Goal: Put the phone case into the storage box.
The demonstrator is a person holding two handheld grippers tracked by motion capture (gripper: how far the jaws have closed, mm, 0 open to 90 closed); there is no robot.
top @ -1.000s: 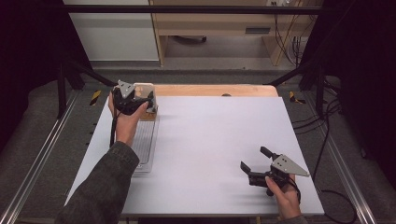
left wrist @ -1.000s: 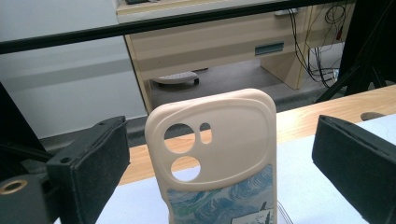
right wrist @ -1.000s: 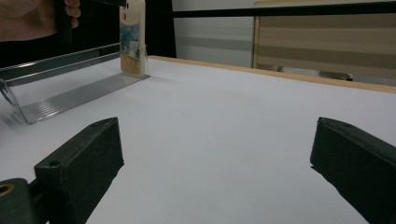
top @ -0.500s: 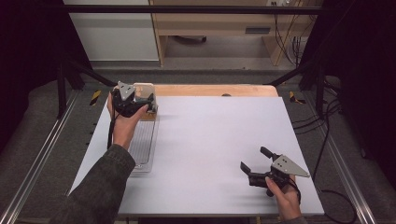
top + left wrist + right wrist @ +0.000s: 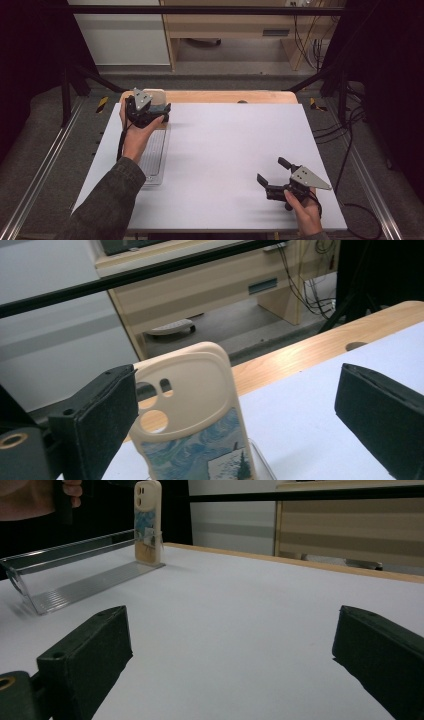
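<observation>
White surface (image 5: 225,160) on a wooden bench, dark frame rails around it. One clear plastic rack (image 5: 152,157) along its left side. One cream phone case (image 5: 195,410) stands upright at the rack's far end, lower part cut off in the left gripper view. Left gripper (image 5: 145,110) is wide open around the case, left jaw just beside its edge, contact unclear. Right gripper (image 5: 272,175) is wide open, empty, near-right corner, well apart.
</observation>
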